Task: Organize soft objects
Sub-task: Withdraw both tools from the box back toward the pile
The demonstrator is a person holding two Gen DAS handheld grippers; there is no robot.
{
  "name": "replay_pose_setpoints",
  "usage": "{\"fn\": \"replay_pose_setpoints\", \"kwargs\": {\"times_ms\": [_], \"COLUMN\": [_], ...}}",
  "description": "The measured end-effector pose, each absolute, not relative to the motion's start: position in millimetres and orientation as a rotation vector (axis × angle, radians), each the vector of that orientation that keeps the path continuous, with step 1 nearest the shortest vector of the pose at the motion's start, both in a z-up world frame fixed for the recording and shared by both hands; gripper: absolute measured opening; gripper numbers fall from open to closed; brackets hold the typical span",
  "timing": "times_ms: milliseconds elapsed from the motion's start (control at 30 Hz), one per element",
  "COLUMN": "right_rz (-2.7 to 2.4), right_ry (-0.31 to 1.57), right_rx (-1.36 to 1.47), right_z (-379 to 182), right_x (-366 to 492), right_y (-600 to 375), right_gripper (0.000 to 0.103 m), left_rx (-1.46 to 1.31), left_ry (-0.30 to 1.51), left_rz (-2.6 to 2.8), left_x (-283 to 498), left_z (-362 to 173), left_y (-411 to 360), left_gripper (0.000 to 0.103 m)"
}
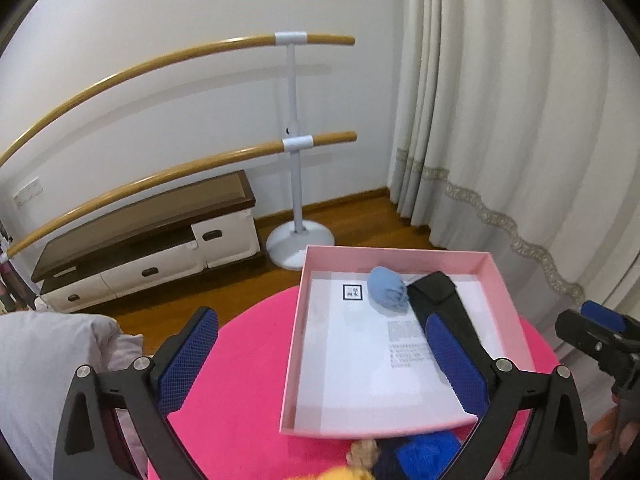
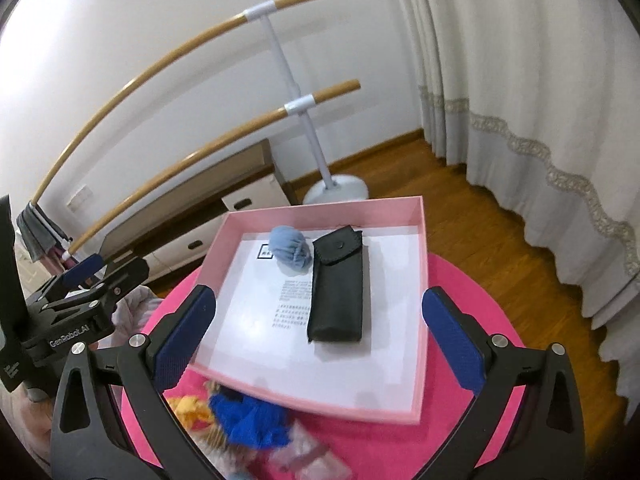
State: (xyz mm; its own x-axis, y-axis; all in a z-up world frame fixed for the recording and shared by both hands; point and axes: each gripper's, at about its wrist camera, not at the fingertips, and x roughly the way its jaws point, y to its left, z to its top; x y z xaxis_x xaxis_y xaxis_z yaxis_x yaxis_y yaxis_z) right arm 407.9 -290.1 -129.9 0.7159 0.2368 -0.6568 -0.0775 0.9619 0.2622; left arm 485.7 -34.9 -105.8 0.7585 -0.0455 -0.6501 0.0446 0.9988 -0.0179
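Observation:
A pink tray [image 1: 293, 344] [image 2: 422, 320] stands on a round pink table [image 1: 240, 400] [image 2: 460, 280], lined with a printed white sheet. Inside at the back lie a light blue fabric ball [image 1: 387, 290] [image 2: 290, 250] and a black soft pouch [image 1: 434, 294] [image 2: 338, 284], side by side. In front of the tray lies a pile of soft things: a bright blue one [image 1: 428, 450] [image 2: 250, 420] and a yellow one [image 1: 340, 474] [image 2: 188, 406]. My left gripper [image 1: 322, 360] and right gripper [image 2: 318, 338] both hang open and bare above the tray's near half.
A ballet barre stand [image 1: 296, 184] [image 2: 316, 148] and a low drawer cabinet [image 1: 152, 240] stand behind the table on wood floor. Curtains [image 1: 520, 140] [image 2: 540, 100] hang at the right. A grey cushion [image 1: 52, 360] lies left of the table. A clear packet [image 2: 308, 456] lies in the pile.

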Motion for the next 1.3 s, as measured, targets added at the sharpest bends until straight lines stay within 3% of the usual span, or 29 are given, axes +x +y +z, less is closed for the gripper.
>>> {"fn": "replay_pose_setpoints", "kwargs": {"times_ms": [733, 1300], "right_rz": [0.160, 0.191], "right_ry": [0.587, 0.594], "right_rx": [0.120, 0.101], "right_z": [-100, -119], "right_x": [257, 217], "right_y": [-267, -250], "right_gripper": [0.103, 0.103], "left_rx": [-0.056, -0.084], "left_ry": [0.604, 0.627], "left_rz": [-0.067, -0.041], "left_x": [228, 184], "left_z": [-86, -83], "left_y": [0, -3], "left_gripper": [0.103, 0.103]}}
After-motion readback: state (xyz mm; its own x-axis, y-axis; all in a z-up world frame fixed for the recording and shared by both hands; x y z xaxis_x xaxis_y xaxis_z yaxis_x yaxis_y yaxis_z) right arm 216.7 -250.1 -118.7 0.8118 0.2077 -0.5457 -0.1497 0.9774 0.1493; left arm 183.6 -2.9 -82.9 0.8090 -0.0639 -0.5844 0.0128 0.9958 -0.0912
